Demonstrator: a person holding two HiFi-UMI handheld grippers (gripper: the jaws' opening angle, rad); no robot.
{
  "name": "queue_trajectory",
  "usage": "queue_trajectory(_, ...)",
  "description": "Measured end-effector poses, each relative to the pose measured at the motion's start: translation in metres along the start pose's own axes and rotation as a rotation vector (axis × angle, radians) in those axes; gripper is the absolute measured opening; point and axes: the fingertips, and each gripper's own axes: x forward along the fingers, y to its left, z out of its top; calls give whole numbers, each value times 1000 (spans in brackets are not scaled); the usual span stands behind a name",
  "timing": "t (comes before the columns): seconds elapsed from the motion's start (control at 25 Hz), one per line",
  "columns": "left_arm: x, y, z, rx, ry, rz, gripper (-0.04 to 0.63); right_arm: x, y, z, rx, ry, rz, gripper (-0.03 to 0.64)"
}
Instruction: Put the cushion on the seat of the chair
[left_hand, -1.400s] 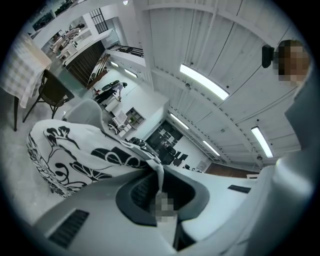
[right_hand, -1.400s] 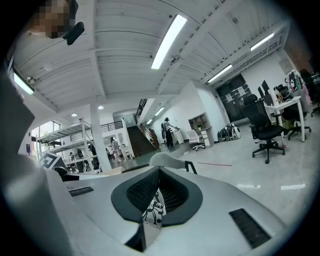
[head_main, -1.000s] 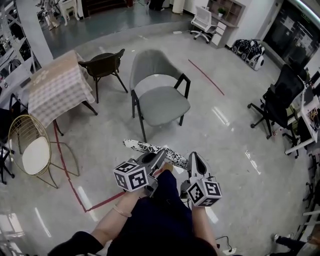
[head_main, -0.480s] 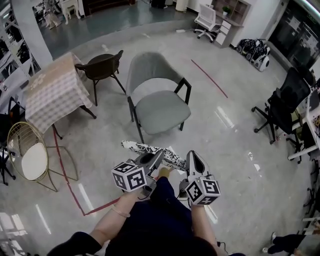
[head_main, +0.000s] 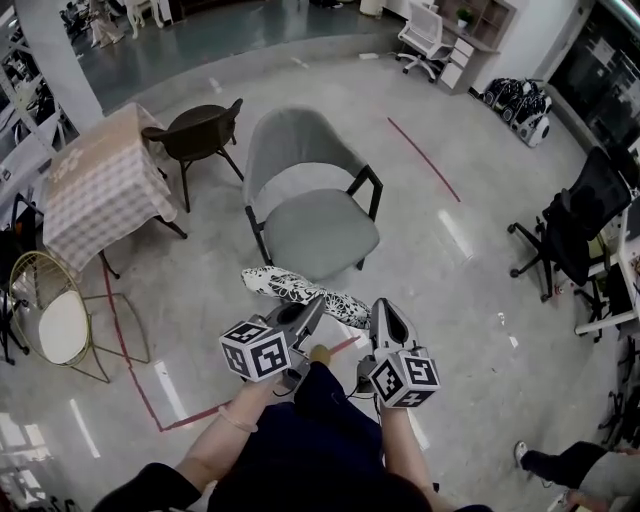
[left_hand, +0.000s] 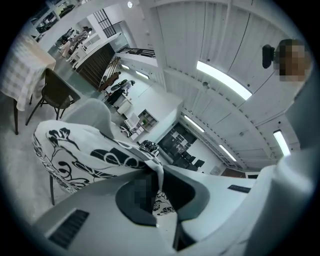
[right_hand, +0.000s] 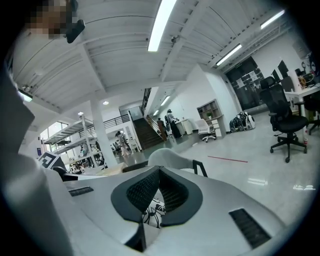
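Observation:
A white cushion (head_main: 296, 290) with a black floral print hangs in the air just short of the grey chair's seat (head_main: 320, 228). Both grippers hold its near edge. My left gripper (head_main: 316, 306) is shut on the cushion's fabric (left_hand: 75, 152), which bunches between its jaws (left_hand: 159, 172). My right gripper (head_main: 381, 312) is shut too, and a bit of printed cushion (right_hand: 152, 213) shows behind its closed tips (right_hand: 159, 172). The chair has a curved grey back (head_main: 295, 140) and black legs. Its back (right_hand: 172, 157) lies straight ahead in the right gripper view.
A dark brown chair (head_main: 200, 128) and a table with a checked cloth (head_main: 100, 185) stand left of the grey chair. A gold wire chair (head_main: 55, 320) is at the far left. Red tape (head_main: 130, 355) marks the floor. A black office chair (head_main: 580, 225) stands right; a person's feet (head_main: 560, 470) show lower right.
Both grippers have carried the cushion forward towards the grey chair. Its far edge now lies close to the front of the seat.

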Motion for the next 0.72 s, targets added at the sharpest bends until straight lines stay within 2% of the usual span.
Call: queue_trajectory(0.72,80,46,40,-11,-49,109,28,103,-53,13,2,67,84,15)
